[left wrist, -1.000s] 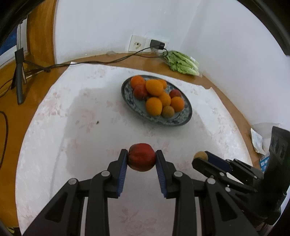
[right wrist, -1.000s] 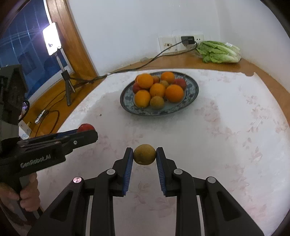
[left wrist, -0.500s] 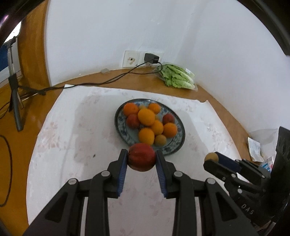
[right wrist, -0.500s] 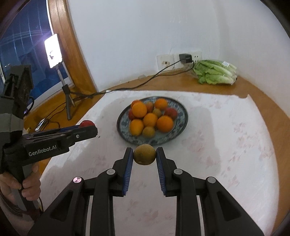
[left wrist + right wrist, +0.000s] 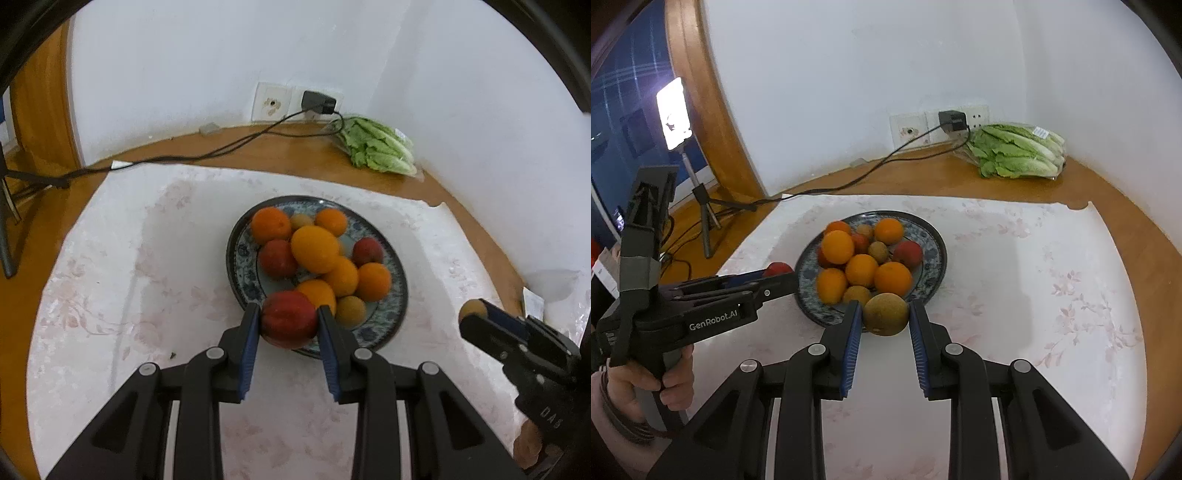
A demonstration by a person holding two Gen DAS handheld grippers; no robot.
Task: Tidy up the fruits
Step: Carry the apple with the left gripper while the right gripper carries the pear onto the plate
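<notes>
Left wrist view: at lower centre the left gripper is clamped on a red fruit over the near rim of the blue patterned plate of fruit. At right edge, the right gripper pinches a brown fruit.

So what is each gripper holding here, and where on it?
The left gripper clamps a red fruit across its sides. The right gripper clamps a brownish-green fruit the same way.
</notes>
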